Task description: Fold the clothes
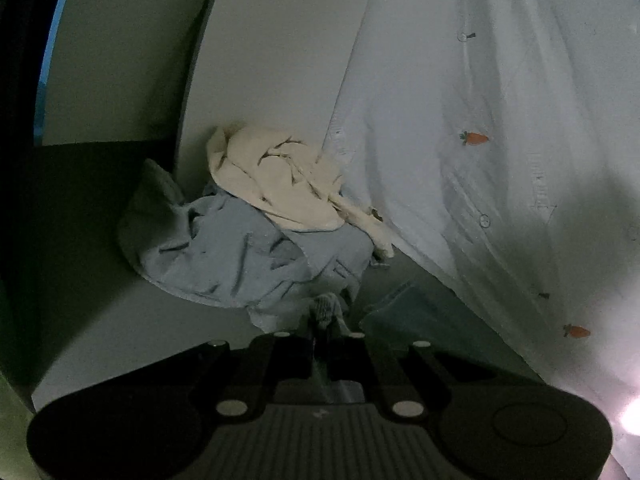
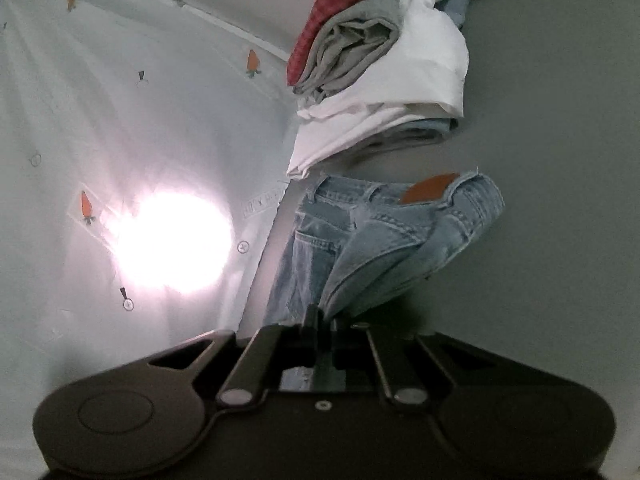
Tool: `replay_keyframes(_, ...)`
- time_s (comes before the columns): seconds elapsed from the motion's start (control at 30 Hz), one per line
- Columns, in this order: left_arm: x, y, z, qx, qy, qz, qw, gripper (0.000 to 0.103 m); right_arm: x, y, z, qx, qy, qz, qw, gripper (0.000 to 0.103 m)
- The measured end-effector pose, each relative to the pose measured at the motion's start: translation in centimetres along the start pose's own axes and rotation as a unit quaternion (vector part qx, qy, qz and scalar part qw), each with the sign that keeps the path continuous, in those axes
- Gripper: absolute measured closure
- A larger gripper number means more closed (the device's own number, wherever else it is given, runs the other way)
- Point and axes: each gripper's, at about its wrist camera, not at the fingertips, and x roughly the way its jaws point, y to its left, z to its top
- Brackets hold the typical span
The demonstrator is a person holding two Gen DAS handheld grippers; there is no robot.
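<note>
A white button shirt with small carrot prints (image 1: 480,120) hangs lifted between both grippers; it also fills the left of the right wrist view (image 2: 120,100), with a lamp glowing through it. My left gripper (image 1: 322,320) is shut on a bunched edge of the shirt. My right gripper (image 2: 322,322) is shut on a thin edge of fabric; which cloth it is I cannot tell. Light blue jeans (image 2: 380,232) lie crumpled just beyond the right fingertips.
A cream garment (image 1: 276,184) lies on a pale blue one (image 1: 224,256) in a loose pile on the white table (image 1: 280,60). A stack of folded clothes (image 2: 384,80), red checked, grey and white, sits beyond the jeans. The table edge shows at the left (image 1: 192,80).
</note>
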Motion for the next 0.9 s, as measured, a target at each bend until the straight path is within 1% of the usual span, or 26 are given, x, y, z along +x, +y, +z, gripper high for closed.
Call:
replay_keyframes(0.07, 0.6, 0.4, -0.4, -0.013, 0.015, 0.013, 0.9997, 0.097, 0.6, -0.8, -0.2, 0.004, 0.008, -0.025, 1.000, 0.098)
replay_keyframes(0.1, 0.8, 0.6, -0.6, -0.024, 0.021, 0.015, 0.9994, 0.097, 0.8, -1.2, -0.4, 0.015, 0.011, -0.029, 0.999, 0.098)
replay_keyframes(0.13, 0.9, 0.8, -0.8, -0.032, 0.025, 0.016, 0.9991, 0.097, 1.0, -1.6, -0.6, 0.030, 0.012, -0.027, 0.999, 0.098)
replay_keyframes(0.2, 1.0, 0.2, -0.7, -0.022, 0.024, 0.015, 0.9994, 0.097, 1.2, -1.6, -0.8, 0.042, 0.011, -0.024, 0.999, 0.098)
replay_keyframes(0.3, 1.7, -1.5, 0.3, 0.005, 0.011, 0.014, 0.9998, 0.097, 2.3, 0.3, -0.1, 0.016, 0.013, -0.025, 0.999, 0.098)
replay_keyframes(0.47, 4.3, -5.0, 3.0, 0.002, -0.014, -0.006, 0.9999, 0.097, 5.1, 4.5, 1.7, -0.008, 0.008, 0.002, 1.000, 0.098)
replay_keyframes(0.57, 7.2, -7.8, 4.3, 0.010, -0.020, -0.011, 0.9997, 0.097, 7.7, 6.9, 2.5, -0.011, 0.008, 0.015, 1.000, 0.100)
replay_keyframes(0.7, 11.7, -12.0, 5.8, 0.021, -0.021, -0.014, 0.9995, 0.097, 12.2, 9.8, 3.3, -0.013, 0.010, 0.016, 1.000, 0.100)
replay_keyframes(0.8, 15.4, -15.1, 6.5, 0.032, -0.017, -0.014, 0.9992, 0.097, 15.9, 12.2, 3.6, -0.040, 0.004, 0.005, 0.999, 0.100)
replay_keyframes(0.9, 20.5, -18.5, 6.4, 0.056, -0.005, -0.013, 0.9983, 0.097, 20.1, 13.7, 3.9, -0.053, 0.003, -0.008, 0.999, 0.100)
